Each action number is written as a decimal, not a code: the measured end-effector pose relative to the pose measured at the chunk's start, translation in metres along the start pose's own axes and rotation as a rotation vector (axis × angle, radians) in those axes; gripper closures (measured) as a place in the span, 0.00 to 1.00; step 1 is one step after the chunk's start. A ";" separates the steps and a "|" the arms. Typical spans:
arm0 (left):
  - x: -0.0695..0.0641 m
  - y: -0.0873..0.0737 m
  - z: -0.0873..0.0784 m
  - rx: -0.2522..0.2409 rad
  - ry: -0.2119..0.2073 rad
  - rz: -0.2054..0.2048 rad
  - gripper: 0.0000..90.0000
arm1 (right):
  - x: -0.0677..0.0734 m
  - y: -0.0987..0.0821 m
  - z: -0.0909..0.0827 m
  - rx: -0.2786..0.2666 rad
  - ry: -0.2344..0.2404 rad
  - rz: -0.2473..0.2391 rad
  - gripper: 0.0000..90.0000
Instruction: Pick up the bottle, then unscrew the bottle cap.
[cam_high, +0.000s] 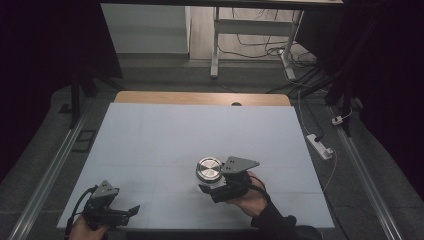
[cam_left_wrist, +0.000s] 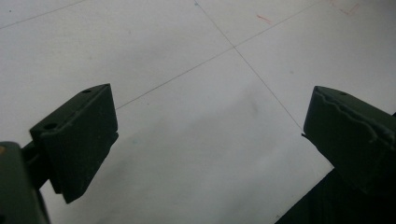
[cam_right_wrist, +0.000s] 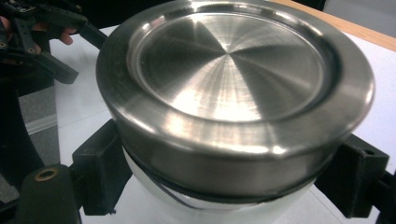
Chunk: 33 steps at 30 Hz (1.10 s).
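Two grippers: one in each of the person's hands, both over the white mat (cam_high: 165, 145).
Landmark: round jar (cam_high: 209, 172) with a brushed-metal lid (cam_right_wrist: 233, 79) and a whitish body, on the mat right of its middle and toward the near edge.
Right gripper (cam_high: 220, 186): jaws pressed against opposite sides of the jar just under the lid, pinching it; the grey three-cornered plate (cam_high: 239, 164) sits just right of the lid.
Right hand (cam_high: 250, 200): directly behind the jar, on the person's side.
Left gripper (cam_high: 122, 212): well apart from the jar, to its left near the mat's near-left corner; jaws spread wide with bare mat between them.
Left hand (cam_high: 87, 231): at the bottom edge, farther left of the jar.
Power strip (cam_high: 320, 146): on the floor, right of the jar, past the mat's edge.
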<state>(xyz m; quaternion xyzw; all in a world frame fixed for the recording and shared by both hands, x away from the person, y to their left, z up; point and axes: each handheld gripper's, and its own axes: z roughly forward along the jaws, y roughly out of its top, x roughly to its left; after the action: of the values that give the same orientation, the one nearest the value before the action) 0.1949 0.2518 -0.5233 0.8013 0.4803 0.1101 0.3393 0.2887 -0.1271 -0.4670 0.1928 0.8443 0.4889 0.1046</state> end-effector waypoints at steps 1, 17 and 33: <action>0.000 0.000 0.000 -0.001 -0.002 0.000 0.04 | 0.001 0.000 0.000 0.002 0.001 -0.001 0.17; 0.000 0.003 -0.004 -0.053 -0.062 0.018 0.00 | 0.001 -0.002 0.000 0.003 0.009 0.006 0.17; -0.008 0.029 -0.002 -0.124 -0.175 0.137 0.00 | 0.002 -0.001 0.002 0.004 0.029 0.003 0.17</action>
<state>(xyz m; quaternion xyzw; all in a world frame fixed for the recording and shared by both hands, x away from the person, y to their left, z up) 0.2101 0.2368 -0.5016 0.8163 0.3853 0.0922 0.4204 0.2878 -0.1249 -0.4690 0.1872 0.8463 0.4902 0.0914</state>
